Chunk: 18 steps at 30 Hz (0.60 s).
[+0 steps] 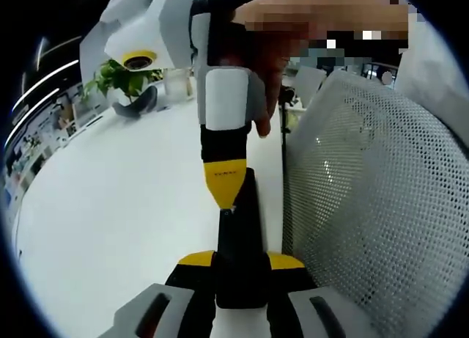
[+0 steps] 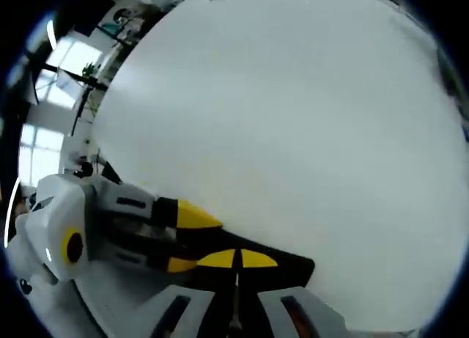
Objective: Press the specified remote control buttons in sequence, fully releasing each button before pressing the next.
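- White tabletop stretches wide around the action, with a potted plant at its far edge and a mesh chair back standing close on the other side.
- Left gripper has its yellow-tipped jaws clamped on the near end of the black remote control, which runs forward along the table, away from the camera.
- Coming down from above in the left gripper view is the right gripper, jaws drawn together into one yellow-and-black tip that sits right on the remote's top face near its far end — looks like a press in progress.
- Right gripper view backs that up: its own yellow pads meet at a seam with no gap, sitting over the black remote, while the left gripper comes in from the side.
- Which button sits under that tip? Cannot tell; the remote's face shows no visible markings here.
- Risk one: a blunt closed tip could catch a neighbouring button and break the sequence.
- Risk two: downward force could tilt or slide the remote in the left grip.
- Risk three: a lift that's too shallow wouldn't count as a full release.
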Motion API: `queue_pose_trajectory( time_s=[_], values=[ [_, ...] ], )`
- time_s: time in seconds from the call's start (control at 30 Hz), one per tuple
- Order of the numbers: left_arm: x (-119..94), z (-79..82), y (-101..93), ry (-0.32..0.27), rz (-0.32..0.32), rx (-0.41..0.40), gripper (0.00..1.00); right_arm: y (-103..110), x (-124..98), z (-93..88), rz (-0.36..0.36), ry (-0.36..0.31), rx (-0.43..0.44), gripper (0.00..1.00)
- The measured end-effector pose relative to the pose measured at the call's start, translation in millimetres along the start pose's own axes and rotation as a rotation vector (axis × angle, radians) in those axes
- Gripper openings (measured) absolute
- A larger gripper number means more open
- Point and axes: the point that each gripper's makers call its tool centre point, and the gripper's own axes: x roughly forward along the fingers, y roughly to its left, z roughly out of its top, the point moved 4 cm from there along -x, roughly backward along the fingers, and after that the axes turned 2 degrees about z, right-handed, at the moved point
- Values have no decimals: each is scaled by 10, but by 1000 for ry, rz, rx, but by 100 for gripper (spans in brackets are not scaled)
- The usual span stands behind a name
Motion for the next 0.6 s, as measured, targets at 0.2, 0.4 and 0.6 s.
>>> queue_pose_trajectory(
  time_s=[0.2,0.4,0.6],
  values=[
    [8,-2,11,0,0,0,24,-9,39,39,0,27,21,0],
    [3,3,9,1,-1,0,24,-17,85,38,-22,53,11,0],
    [10,0,8,4,-1,2,24,-16,87,31,-39,67,4,0]
  ],
)
